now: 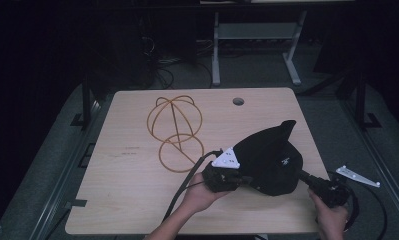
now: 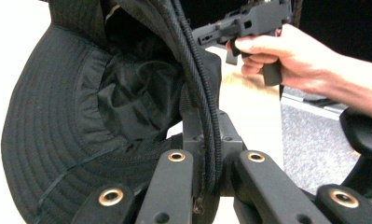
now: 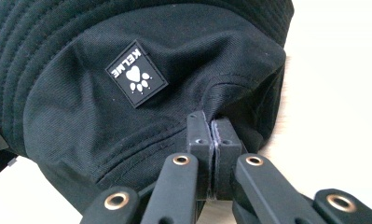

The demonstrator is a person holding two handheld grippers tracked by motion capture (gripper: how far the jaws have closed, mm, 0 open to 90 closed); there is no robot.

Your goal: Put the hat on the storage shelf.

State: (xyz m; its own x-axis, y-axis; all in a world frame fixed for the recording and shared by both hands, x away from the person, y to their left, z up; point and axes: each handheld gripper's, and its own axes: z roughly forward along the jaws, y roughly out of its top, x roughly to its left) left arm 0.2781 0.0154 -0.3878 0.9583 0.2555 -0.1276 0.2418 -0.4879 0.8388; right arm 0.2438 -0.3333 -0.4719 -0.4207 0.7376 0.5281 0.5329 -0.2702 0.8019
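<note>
Together, both tongs pinching the black hat (image 1: 269,160), right tongs (image 3: 212,135) on crown fabric, left tongs (image 2: 207,140) seemingly on its brim cord.

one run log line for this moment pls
left gripper: shut on black hat | right gripper: shut on hat crown | hat: lifted between both | wire hat stand: bare on table

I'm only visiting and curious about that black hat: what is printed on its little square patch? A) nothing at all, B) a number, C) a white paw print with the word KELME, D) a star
C: in the right gripper view, the square patch on the black bucket hat carries a white paw print and the letters KELME, just above where the right gripper pinches the fabric.
</note>
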